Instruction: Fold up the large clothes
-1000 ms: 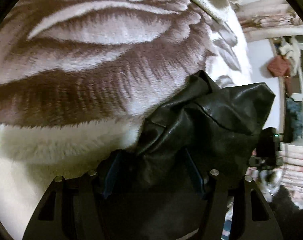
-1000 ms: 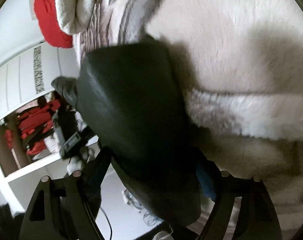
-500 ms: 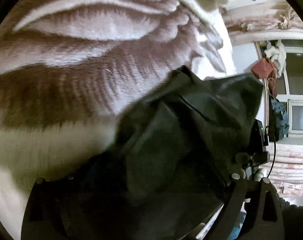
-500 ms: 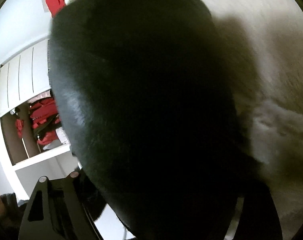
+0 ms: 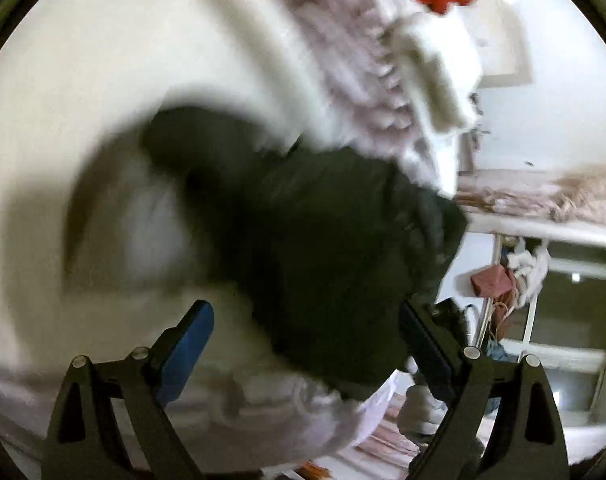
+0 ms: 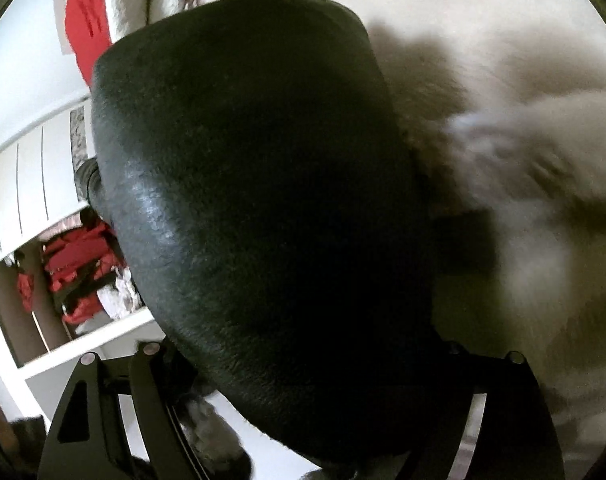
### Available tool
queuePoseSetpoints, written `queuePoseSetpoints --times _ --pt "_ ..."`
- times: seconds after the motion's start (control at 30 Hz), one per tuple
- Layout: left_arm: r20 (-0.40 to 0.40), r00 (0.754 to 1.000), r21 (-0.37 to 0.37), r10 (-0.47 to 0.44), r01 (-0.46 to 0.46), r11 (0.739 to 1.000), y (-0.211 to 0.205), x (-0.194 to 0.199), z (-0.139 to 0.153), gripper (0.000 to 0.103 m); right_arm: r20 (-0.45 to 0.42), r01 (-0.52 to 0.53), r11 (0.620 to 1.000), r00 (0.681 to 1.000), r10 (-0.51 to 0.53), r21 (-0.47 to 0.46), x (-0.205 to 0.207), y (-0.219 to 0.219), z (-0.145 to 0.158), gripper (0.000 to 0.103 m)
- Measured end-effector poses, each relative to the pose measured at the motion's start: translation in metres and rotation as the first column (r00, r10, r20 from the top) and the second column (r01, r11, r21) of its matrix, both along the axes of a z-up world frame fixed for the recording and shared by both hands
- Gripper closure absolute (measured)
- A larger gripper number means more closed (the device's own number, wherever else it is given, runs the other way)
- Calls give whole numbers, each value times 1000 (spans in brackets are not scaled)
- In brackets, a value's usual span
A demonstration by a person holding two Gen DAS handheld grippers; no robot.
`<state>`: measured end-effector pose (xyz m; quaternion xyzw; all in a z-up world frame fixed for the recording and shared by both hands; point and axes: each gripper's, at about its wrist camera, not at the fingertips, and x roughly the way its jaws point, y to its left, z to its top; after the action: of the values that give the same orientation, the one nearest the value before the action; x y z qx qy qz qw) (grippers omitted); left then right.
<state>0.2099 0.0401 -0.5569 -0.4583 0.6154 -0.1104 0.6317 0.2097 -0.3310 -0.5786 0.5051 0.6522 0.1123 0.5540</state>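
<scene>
No text, label, brand, number or sign can be read in either view. The left wrist view is smeared with motion blur. A black garment (image 6: 263,200) fills most of the right wrist view.

Both wrist views look close along their fingers at the black garment (image 5: 335,248).

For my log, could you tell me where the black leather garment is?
The black leather garment lies bunched on the cream plush blanket, centre-right in the left wrist view.

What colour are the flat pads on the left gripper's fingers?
Blue pads; clearest in the left wrist view.
</scene>
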Motion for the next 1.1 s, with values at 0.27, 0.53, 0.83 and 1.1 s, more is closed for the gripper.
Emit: queuePoseSetpoints --times 0.27,0.53,0.83,1.1 --pt "3 1000 -90 -14 14 996 -57 15 -51 10 -4 -20 999 1000 19 -25 -20 -43 21 15" --pt "40 992 -30 119 -118 993 -67 35 -53 9 35 8 975 999 -16 220 -20 -32 -23 13" --pt "99 977 -4 188 -188 982 -67 38 -54 5 19 -19 986 1000 16 164 6 -8 -23 25" --pt "191 938 13 288 -296 955 -59 46 -26 50 7 33 985 999 -34 170 13 -3 -5 44"
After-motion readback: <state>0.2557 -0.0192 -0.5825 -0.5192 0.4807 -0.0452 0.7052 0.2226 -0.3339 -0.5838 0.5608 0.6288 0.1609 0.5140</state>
